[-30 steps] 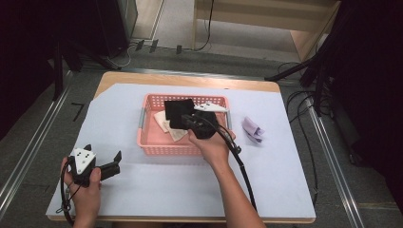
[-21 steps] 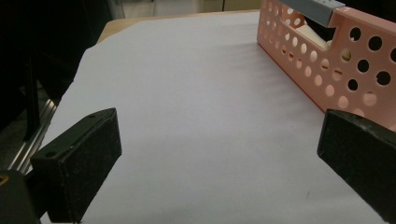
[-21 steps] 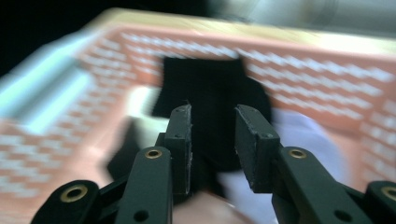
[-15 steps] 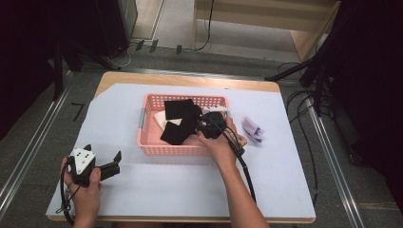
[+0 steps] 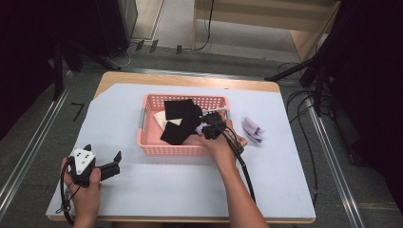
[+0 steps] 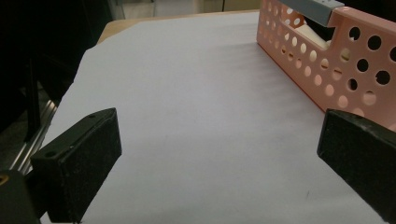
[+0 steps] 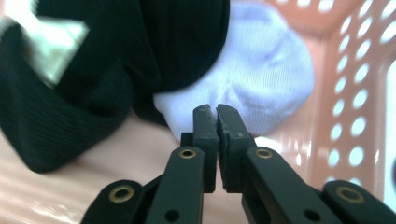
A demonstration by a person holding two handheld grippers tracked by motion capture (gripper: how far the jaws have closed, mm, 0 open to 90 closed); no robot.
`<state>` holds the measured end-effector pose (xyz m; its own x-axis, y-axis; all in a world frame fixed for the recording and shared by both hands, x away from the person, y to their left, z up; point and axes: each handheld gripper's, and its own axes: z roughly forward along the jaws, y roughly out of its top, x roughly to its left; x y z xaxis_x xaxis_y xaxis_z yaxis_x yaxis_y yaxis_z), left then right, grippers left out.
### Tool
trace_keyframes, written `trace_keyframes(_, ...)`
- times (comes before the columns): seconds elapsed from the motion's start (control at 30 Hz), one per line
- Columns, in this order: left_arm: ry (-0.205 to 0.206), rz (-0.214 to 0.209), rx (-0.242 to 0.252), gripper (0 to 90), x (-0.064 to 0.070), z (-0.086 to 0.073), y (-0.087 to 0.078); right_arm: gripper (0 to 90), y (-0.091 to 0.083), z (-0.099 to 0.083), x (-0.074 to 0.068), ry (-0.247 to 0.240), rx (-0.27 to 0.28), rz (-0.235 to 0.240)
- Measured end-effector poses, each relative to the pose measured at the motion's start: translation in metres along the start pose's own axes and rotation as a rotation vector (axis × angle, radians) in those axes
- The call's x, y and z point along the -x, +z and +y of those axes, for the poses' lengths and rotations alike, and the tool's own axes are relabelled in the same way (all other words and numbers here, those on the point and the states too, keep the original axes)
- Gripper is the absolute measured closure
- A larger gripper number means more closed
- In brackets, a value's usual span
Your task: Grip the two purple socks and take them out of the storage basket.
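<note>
A pink perforated basket (image 5: 152,148) stands mid-table with black cloths (image 5: 183,118) and a cream piece (image 5: 163,118) inside. My right gripper (image 5: 209,127) reaches into its right end. In the right gripper view the jaws of that gripper (image 7: 217,109) are pressed together, tips against a pale lavender-white sock (image 7: 266,70) lying beside black cloth (image 7: 93,70) and the basket wall (image 7: 345,93); no fabric shows between them. My left gripper (image 5: 118,159) rests open on the white sheet at the front left. The basket corner (image 6: 336,51) lies beyond the open left gripper (image 6: 219,154).
A small folded lavender sock (image 5: 253,129) lies on the white sheet (image 5: 294,180) right of the basket. The sheet covers a wooden table (image 5: 190,80). Cables and metal rails run along the floor on both sides.
The right gripper held a black cloth above the basket, then lowered it in. The cloth now lies in the basket and the gripper has shifted right and down.
</note>
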<state>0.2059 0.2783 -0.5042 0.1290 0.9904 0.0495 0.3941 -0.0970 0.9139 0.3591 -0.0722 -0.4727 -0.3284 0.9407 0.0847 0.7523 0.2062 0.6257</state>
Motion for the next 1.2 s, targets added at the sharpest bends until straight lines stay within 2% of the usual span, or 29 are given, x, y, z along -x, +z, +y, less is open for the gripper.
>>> trace_keyframes(0.17, 0.000, -0.002, -0.007, 0.5, 0.000, 0.000, 0.000, 89.6, -0.022, -0.003, 0.007, 0.043, 0.193, 0.039)
trace_keyframes(0.27, -0.001, -0.001, -0.001, 0.5, 0.000, 0.000, 0.001, 89.7, -0.039, -0.001, 0.011, 0.047, 0.317, 0.058)
trace_keyframes(0.4, 0.001, 0.000, 0.000, 0.4, 0.000, 0.000, 0.000, 89.7, -0.057, -0.001, 0.015, 0.031, 0.451, 0.082)
trace_keyframes(0.63, 0.002, 0.001, 0.000, 0.5, 0.000, 0.000, 0.000, 89.7, -0.076, -0.002, 0.016, 0.012, 0.614, 0.115)
trace_keyframes(0.77, 0.000, 0.002, 0.000, 0.5, 0.000, 0.000, 0.000, 89.7, -0.082, -0.002, 0.016, -0.036, 0.716, 0.112)
trace_keyframes(0.83, 0.000, 0.003, 0.001, 0.5, 0.000, 0.000, 0.000, 89.7, -0.085, -0.003, 0.016, -0.038, 0.761, 0.115)
trace_keyframes(1.07, 0.002, 0.003, -0.001, 0.5, 0.000, 0.000, 0.000, 89.7, -0.094, -0.003, 0.017, -0.058, 0.877, 0.098)
trace_keyframes(1.2, 0.001, 0.002, 0.000, 0.5, 0.000, 0.000, 0.000, 89.6, -0.101, -0.003, 0.021, -0.044, 0.925, 0.071)
